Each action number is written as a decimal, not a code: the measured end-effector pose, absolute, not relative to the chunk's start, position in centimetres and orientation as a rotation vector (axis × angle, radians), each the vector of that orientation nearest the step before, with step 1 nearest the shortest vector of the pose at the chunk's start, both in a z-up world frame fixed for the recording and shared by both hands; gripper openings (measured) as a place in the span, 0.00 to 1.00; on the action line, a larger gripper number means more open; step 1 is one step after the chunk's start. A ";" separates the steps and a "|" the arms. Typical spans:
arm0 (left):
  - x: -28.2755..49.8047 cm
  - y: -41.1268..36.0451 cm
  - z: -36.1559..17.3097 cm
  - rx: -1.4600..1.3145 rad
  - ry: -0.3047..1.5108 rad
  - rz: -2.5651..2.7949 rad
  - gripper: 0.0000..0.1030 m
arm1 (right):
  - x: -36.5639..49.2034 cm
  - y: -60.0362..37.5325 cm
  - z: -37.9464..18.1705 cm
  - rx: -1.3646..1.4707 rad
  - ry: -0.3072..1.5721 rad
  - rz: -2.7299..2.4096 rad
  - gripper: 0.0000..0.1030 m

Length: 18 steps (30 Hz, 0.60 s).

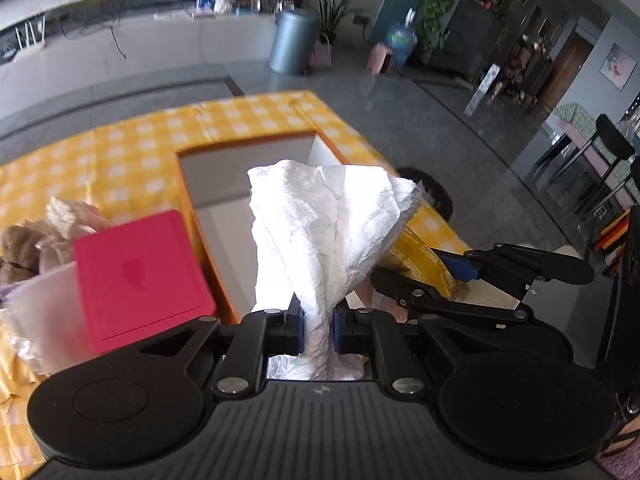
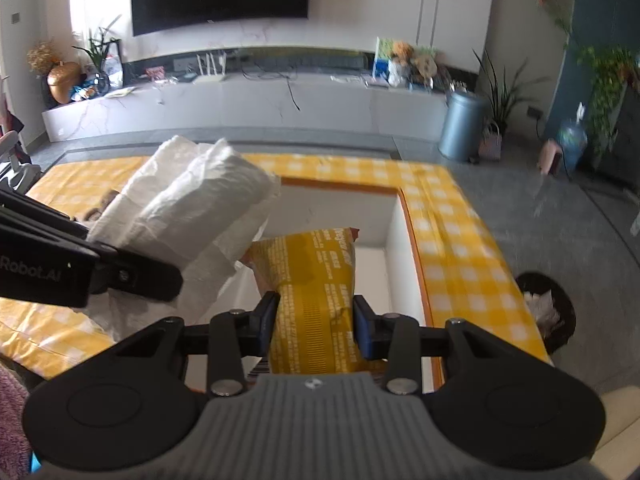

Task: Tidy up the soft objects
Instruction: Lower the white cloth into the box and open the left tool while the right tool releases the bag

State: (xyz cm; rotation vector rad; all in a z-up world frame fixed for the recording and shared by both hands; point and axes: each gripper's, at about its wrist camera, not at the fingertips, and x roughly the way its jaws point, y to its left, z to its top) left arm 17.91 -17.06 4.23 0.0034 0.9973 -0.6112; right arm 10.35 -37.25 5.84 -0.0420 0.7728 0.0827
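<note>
My left gripper [image 1: 318, 330] is shut on a crumpled white paper towel [image 1: 328, 232] and holds it above the near edge of an open white box with an orange rim [image 1: 224, 188]. The towel also shows in the right wrist view [image 2: 192, 208]. My right gripper [image 2: 314, 322] is shut on a yellow snack packet [image 2: 316, 284] and holds it over the inside of the same box [image 2: 396, 240]. The right gripper and the packet [image 1: 420, 264] show at the right of the left wrist view, close beside the towel.
The box sits on a table with a yellow checked cloth [image 1: 132, 148]. A pink square lid [image 1: 140, 276], a white container [image 1: 40, 300] and a brown plush toy [image 1: 20, 248] lie at the left. A dark bin [image 2: 548, 308] stands on the floor beyond the table's right edge.
</note>
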 end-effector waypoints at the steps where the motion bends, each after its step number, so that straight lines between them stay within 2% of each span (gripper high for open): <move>1: 18.3 -17.5 3.8 0.013 1.011 -0.610 0.14 | 10.7 -37.6 5.4 -0.036 0.784 0.080 0.38; 18: 20.6 -21.5 -2.3 0.170 1.176 -0.595 0.14 | 14.5 -37.8 -1.0 -0.129 0.942 0.115 0.38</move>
